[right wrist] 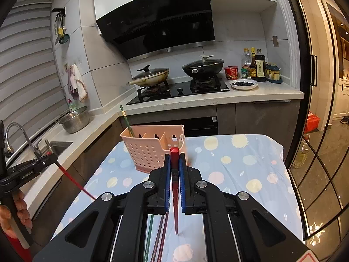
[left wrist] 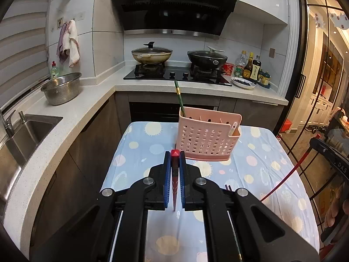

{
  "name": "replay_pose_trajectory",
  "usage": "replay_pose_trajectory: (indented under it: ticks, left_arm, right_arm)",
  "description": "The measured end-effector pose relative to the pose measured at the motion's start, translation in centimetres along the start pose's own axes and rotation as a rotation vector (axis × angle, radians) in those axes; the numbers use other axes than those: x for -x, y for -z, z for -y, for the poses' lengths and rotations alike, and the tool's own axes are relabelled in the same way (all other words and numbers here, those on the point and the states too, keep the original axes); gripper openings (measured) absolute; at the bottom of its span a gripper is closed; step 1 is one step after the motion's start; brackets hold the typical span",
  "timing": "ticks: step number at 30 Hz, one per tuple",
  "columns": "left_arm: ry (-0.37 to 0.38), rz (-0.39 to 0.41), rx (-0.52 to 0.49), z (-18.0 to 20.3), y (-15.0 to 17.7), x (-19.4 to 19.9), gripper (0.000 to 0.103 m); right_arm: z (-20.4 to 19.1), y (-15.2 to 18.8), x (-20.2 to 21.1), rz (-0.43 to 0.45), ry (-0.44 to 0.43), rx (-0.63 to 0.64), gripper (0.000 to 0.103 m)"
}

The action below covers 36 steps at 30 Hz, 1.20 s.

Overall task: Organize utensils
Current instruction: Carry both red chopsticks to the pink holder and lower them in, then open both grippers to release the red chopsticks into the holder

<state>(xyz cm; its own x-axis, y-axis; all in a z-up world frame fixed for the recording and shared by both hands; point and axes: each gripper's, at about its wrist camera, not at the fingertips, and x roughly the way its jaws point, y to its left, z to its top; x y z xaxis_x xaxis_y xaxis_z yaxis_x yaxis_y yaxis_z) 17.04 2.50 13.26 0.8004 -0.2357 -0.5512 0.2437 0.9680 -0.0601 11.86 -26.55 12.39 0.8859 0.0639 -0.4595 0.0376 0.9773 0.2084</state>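
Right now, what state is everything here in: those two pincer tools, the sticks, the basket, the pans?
Left gripper: shut on a red chopstick.
Right gripper: shut on another red chopstick.
Pink perforated plastic holder: upright, holding one green chopstick.
Cream pan: lidded.
Black pan: lidded.
Loose chopsticks: lying on the cloth.

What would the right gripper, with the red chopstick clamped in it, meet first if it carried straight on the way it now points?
Probably the pink utensil basket. The right gripper, shut on its red chopstick, points at the basket's right end, with only patterned tablecloth between. Depth is unclear, so it might pass just beside it.
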Motion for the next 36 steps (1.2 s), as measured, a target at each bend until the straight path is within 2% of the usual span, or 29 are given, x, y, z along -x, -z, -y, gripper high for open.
replay_pose_trajectory:
  ticks: [9,17,23,30,36]
  left_arm:
    - [0.017,0.067,-0.001,0.6,-5.2,-1.4,0.007]
    - [0.025,0.171,-0.005,1.4,-13.0,-1.8,0.007]
    - [0.049,0.218,-0.006,2.3,-18.2,-3.1,0.007]
    - [0.097,0.200,0.025,3.1,-20.1,-6.7,0.007]
    - [0.115,0.113,0.041,3.7,-18.3,-11.2,0.007]
  right_arm:
    - [-1.4,-5.8,-3.5,0.049,-0.028,0.011,0.007]
    - [-3.0,-12.7,-5.7,0.133,-0.039,0.014,0.007]
    - [-3.9,-16.8,-8.3,0.156,-0.050,-0.003,0.007]
    - [-4.5,-17.6,-12.4,0.124,-0.075,-0.022,0.007]
    - [-4.3,-15.2,-15.8,0.042,-0.067,-0.011,0.007]
